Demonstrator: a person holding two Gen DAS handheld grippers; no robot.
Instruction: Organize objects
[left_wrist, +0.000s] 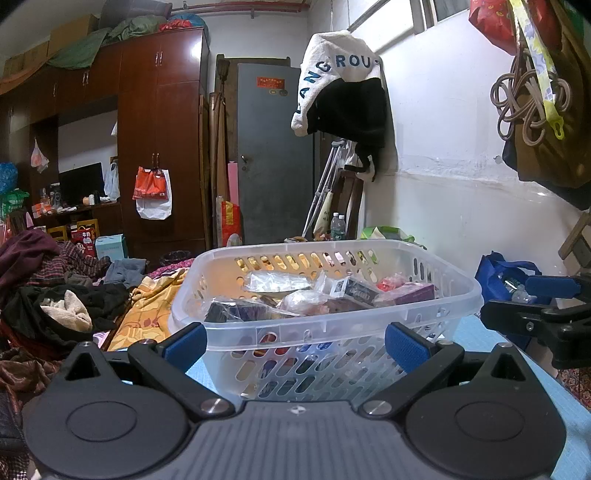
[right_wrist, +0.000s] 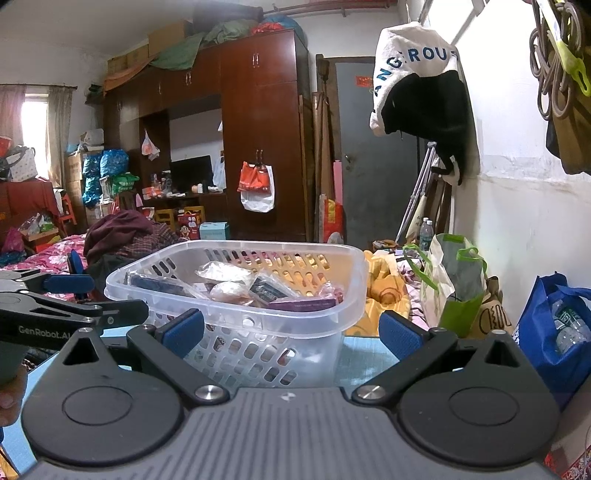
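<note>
My left gripper (left_wrist: 295, 343) and right gripper (right_wrist: 291, 334) gape, released and empty. The filled basket (left_wrist: 369, 310) sits at twelve o'clock, ready for sorting.

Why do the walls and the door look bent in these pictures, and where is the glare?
Left wrist view: the fisheye lens bows the door and wall, and black corners frame the picture; glare streaks the wardrobe. Right wrist view: the window at far left is blown out white; the basket stays fairly sharp.
</note>
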